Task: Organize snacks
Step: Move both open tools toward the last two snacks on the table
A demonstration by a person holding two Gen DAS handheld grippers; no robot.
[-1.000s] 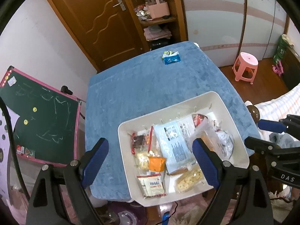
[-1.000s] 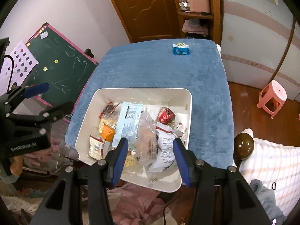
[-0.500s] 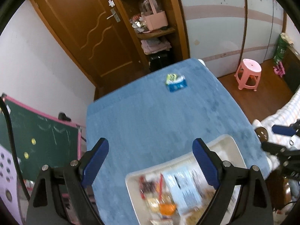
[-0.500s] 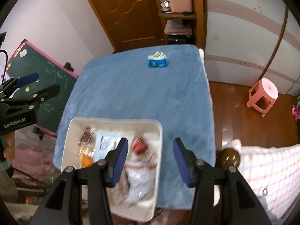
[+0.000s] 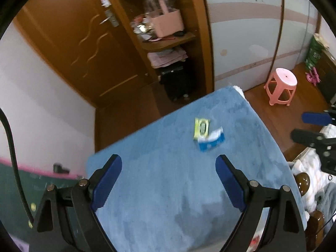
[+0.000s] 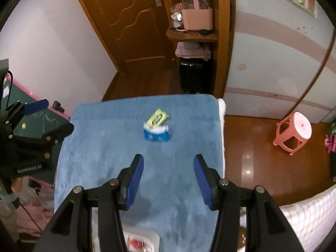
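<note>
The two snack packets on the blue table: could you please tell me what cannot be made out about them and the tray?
- Blue packet and green packet: print blurred in both views; unclear whether they overlap or just touch.
- White tray: cut off by the right wrist view's bottom edge and partly hidden by the right hand-held gripper; its contents are blurred.
- Left wrist view: tray out of frame.

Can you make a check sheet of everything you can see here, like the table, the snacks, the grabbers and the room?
Surface: blue cloth on the table.
Job's things: green packet and blue packet touching near the far edge; white bin at near edge.
Clutter: nothing seen.
Grippers: left gripper open, empty; right gripper open, empty.
Cables: black cable at left.
Surroundings: door, shelf, pink stool, chalkboard.
</note>
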